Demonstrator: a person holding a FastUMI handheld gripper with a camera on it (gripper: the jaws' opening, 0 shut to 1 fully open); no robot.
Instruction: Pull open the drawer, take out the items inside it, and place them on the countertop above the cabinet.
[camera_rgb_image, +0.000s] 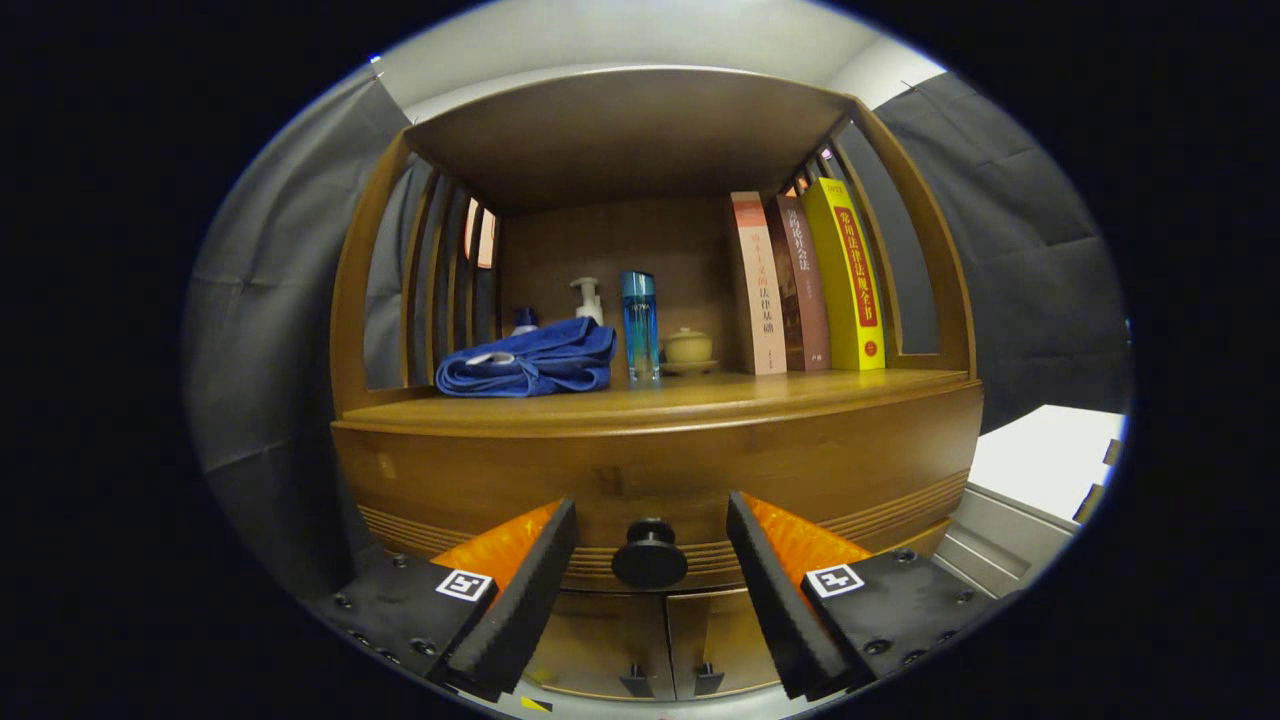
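The wooden cabinet's drawer front faces me, closed, with a round black knob at its lower middle. My gripper is open, its two black-padded fingers standing either side of the knob without touching it. Above the drawer lies the countertop. On it rest a folded blue towel, a white pump bottle, a blue bottle, a small yellow-green lidded pot and three upright books. The drawer's contents are hidden.
A shelf roof with slatted side posts covers the countertop. Two small cabinet doors with dark handles sit below the drawer. A white surface stands to the right of the cabinet.
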